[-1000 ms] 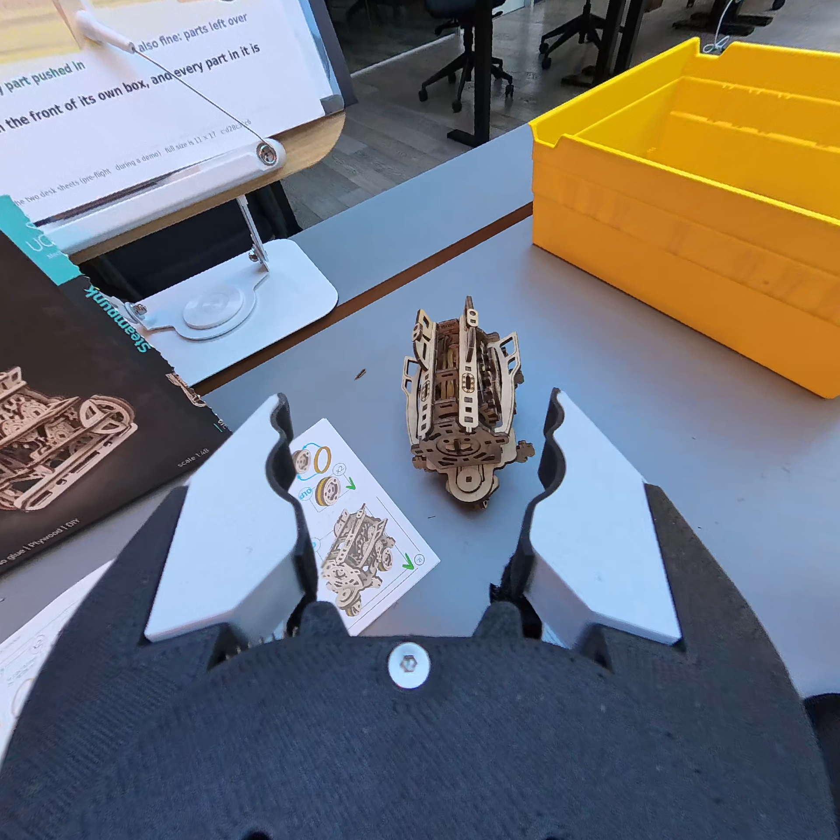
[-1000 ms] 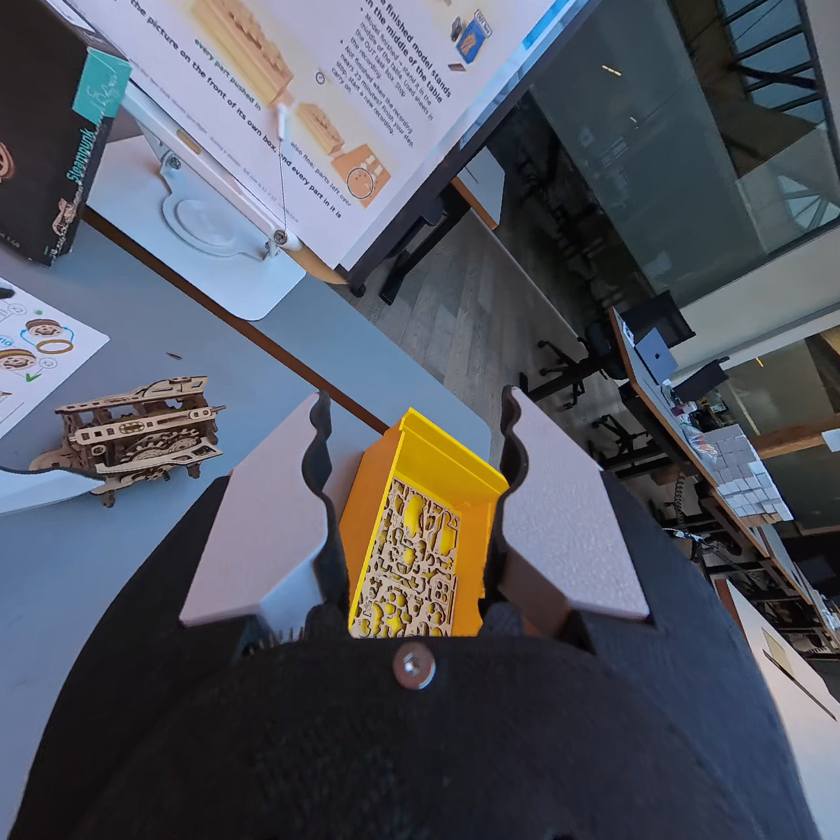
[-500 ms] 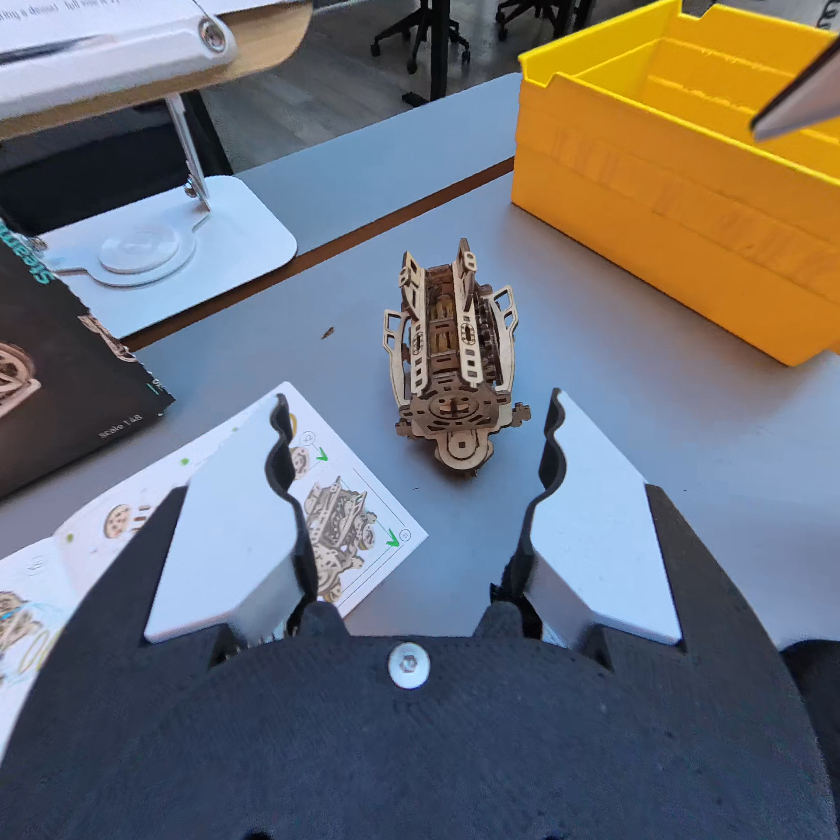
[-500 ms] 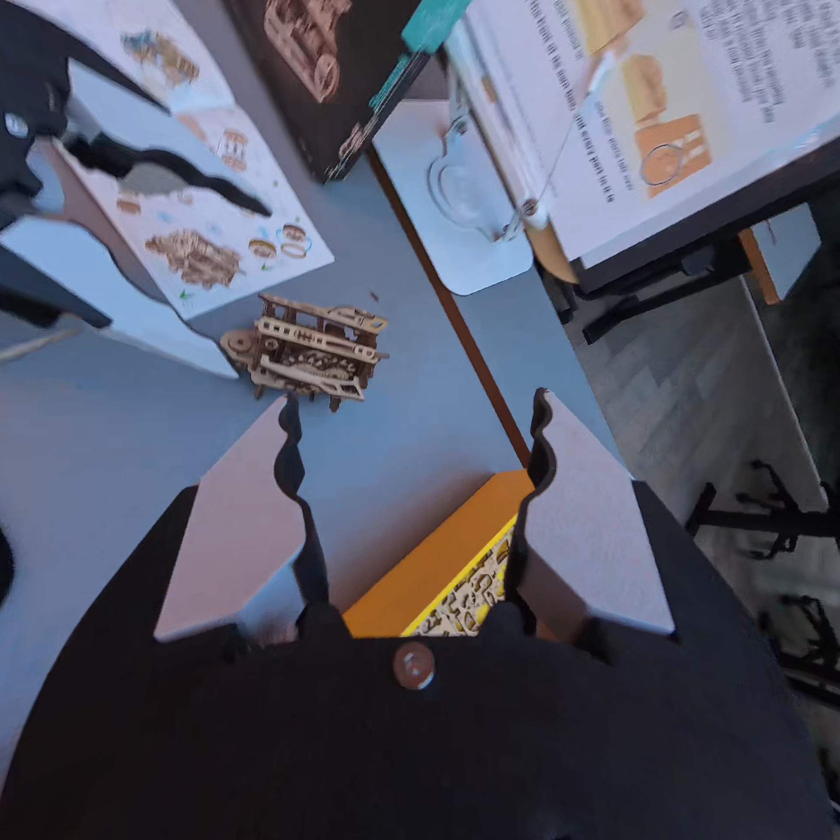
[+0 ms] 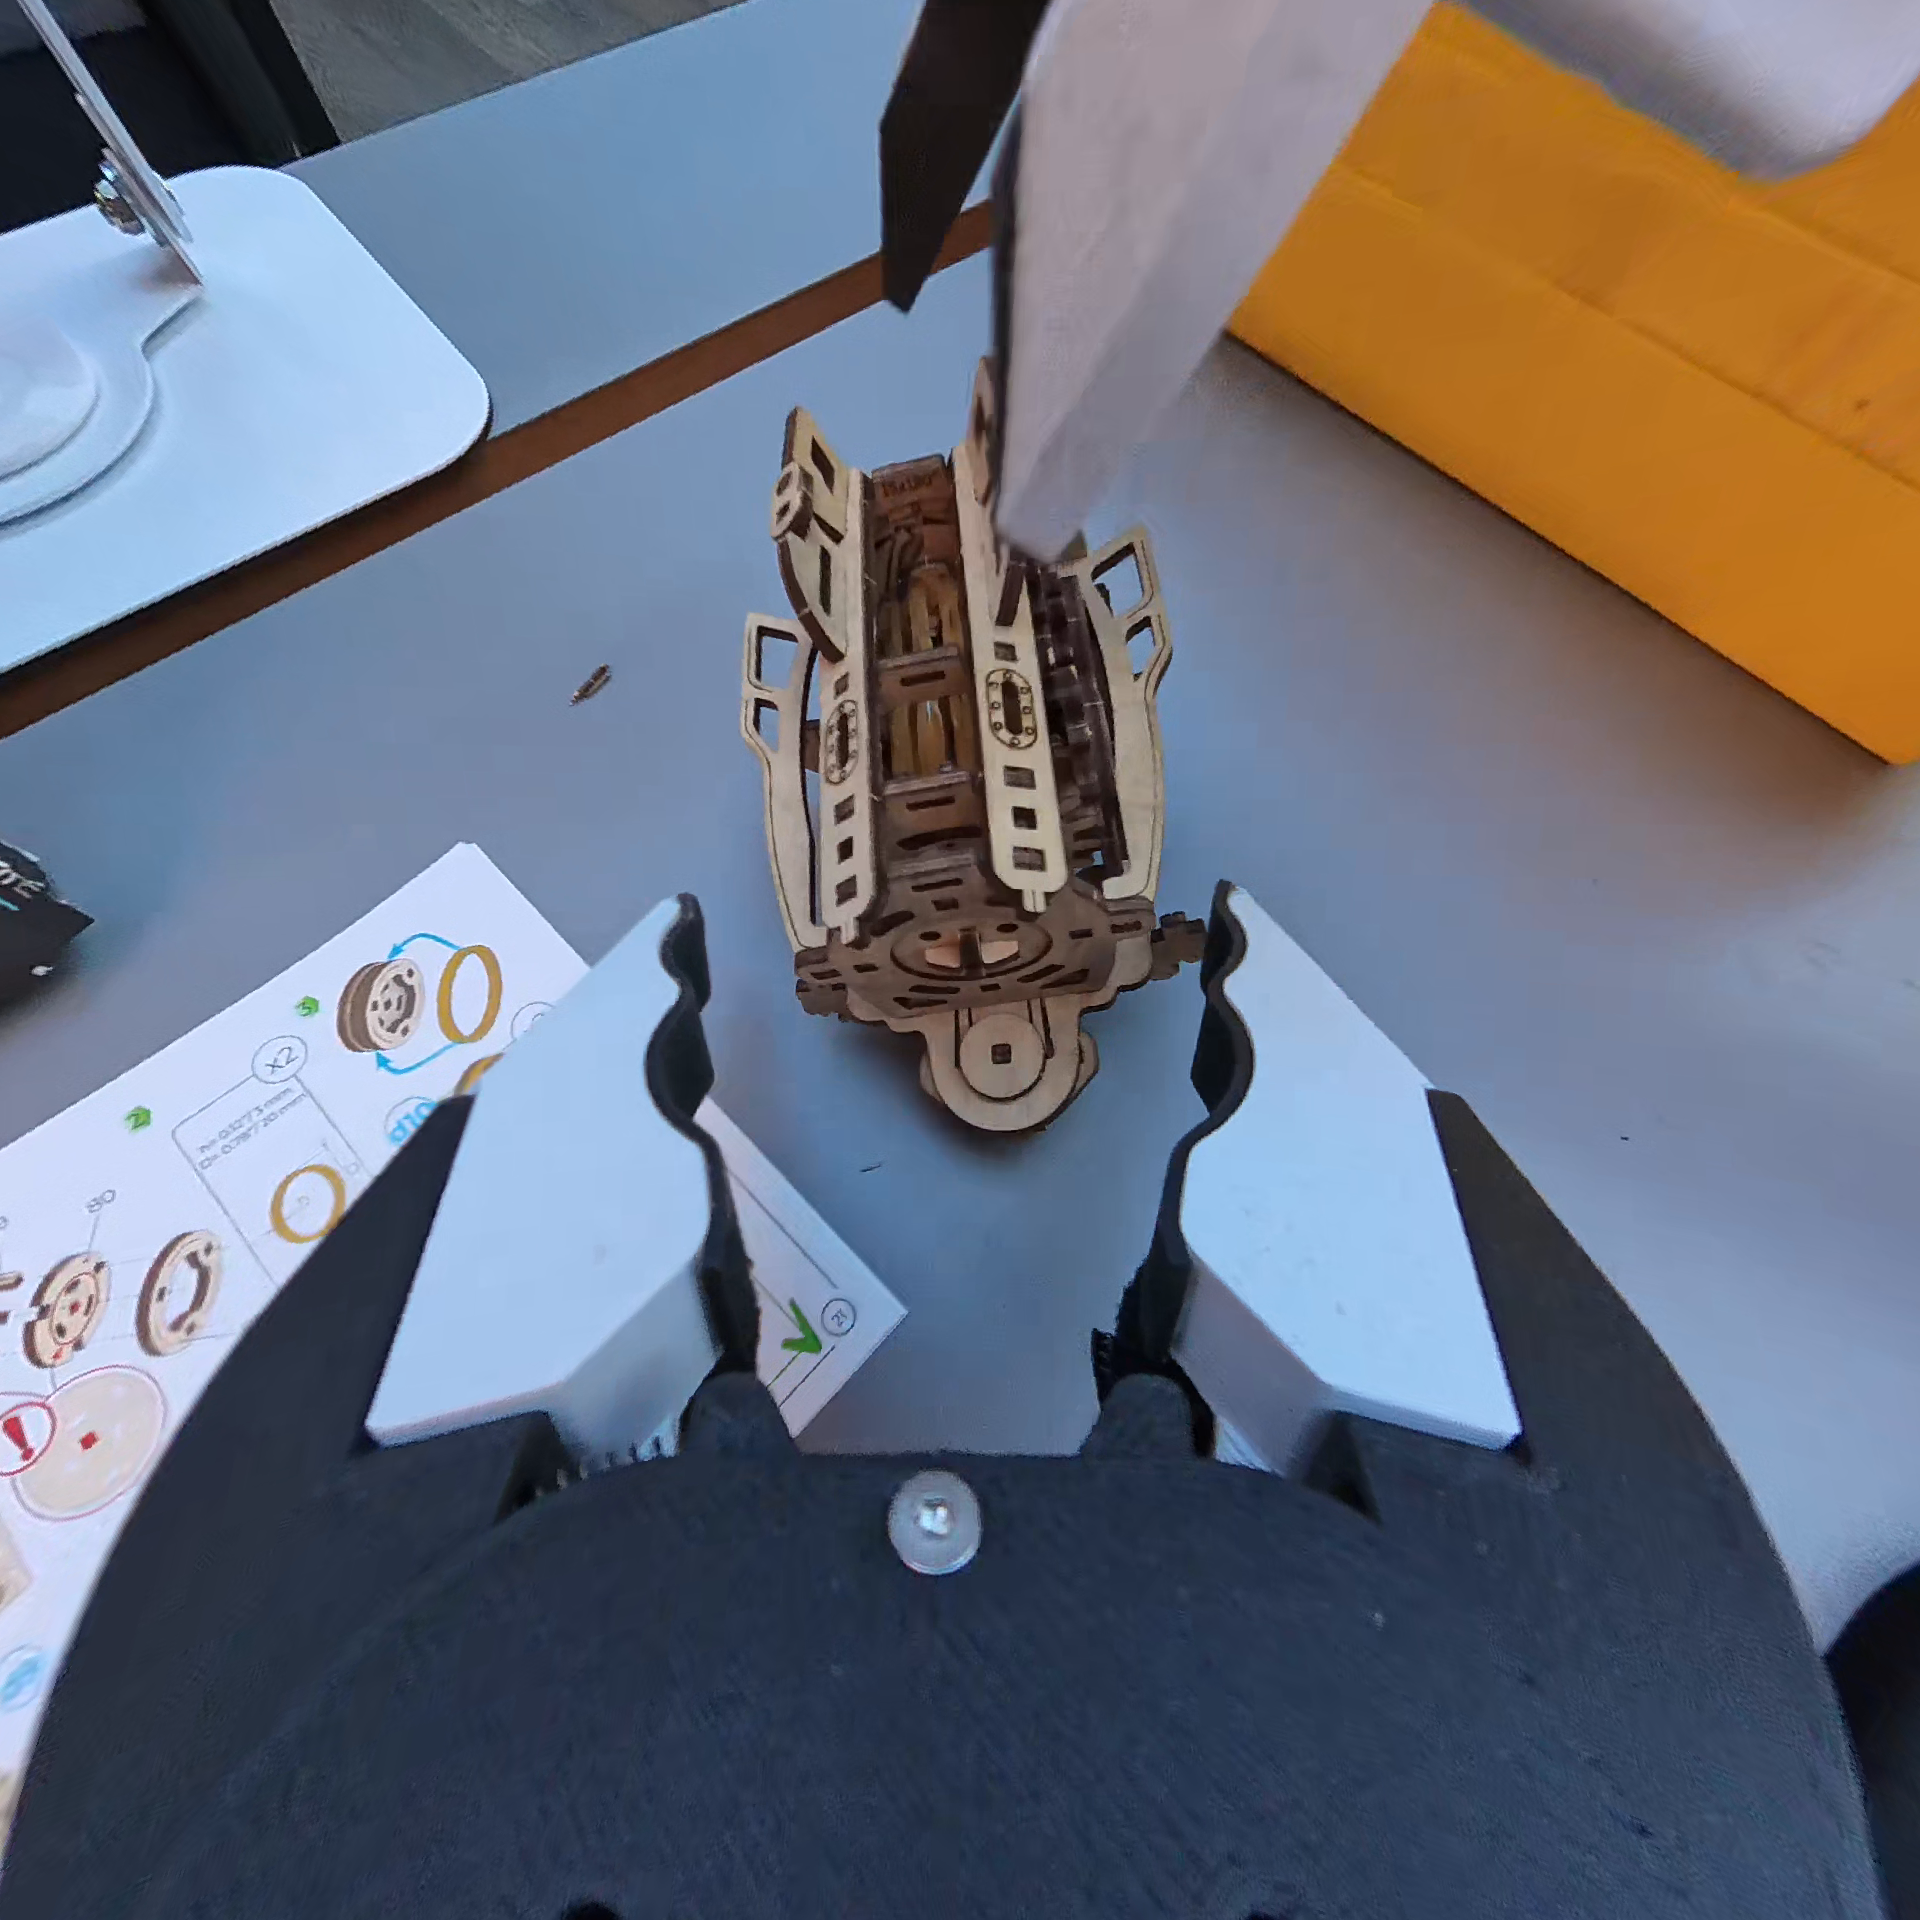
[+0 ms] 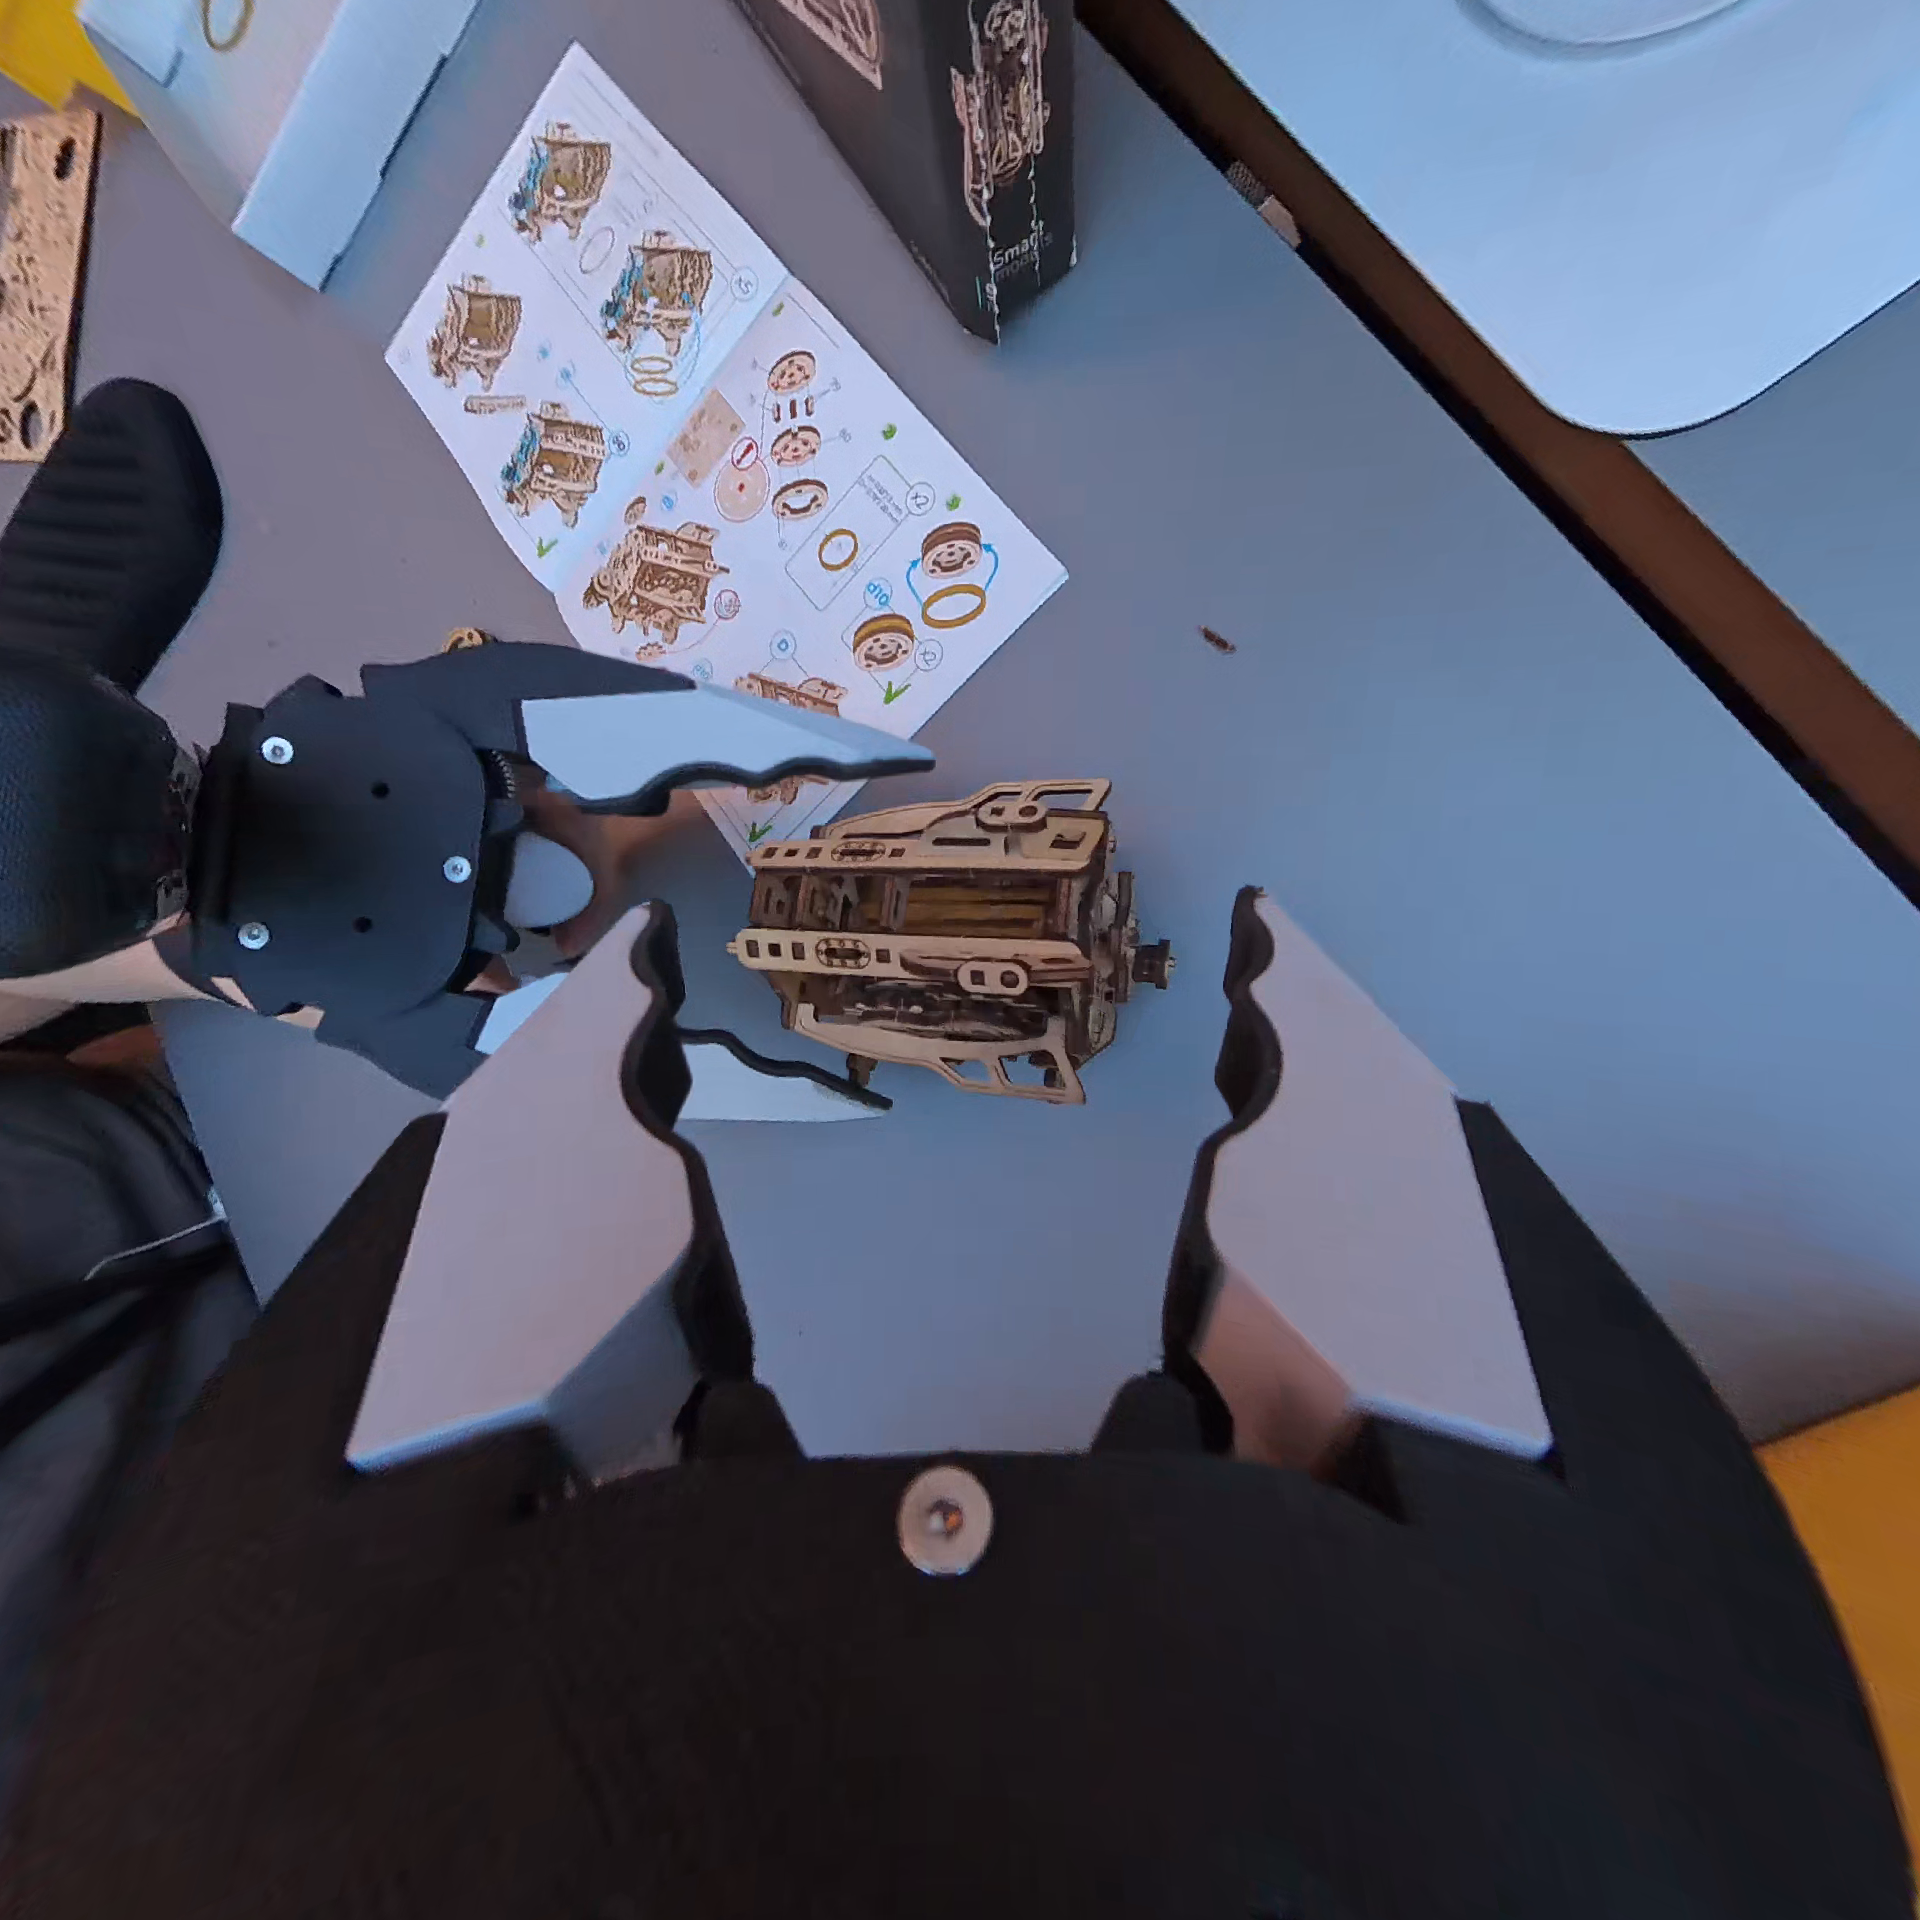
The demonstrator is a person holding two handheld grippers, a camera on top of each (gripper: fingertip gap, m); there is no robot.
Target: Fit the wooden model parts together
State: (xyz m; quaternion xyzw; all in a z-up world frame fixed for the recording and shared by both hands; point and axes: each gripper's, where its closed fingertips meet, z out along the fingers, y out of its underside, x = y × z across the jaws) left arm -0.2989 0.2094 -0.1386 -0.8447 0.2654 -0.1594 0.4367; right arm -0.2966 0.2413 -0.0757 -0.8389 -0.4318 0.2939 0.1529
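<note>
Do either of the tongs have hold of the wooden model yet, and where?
Neither. The left tongs and the right tongs are both open around the wooden model, which sits free on the table.

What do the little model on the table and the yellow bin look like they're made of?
The model looks like thin, unpainted plywood: pale tan, matte sheets with darker, probably laser-cut, edges and slots. The bin looks like moulded plastic: uniform bright yellow with a smooth, slightly glossy wall.

A grey table (image 5: 1507,935) fills both views, with a brown strip (image 5: 623,400) along its seam. Grey floor (image 5: 447,62) shows beyond the far edge.
</note>
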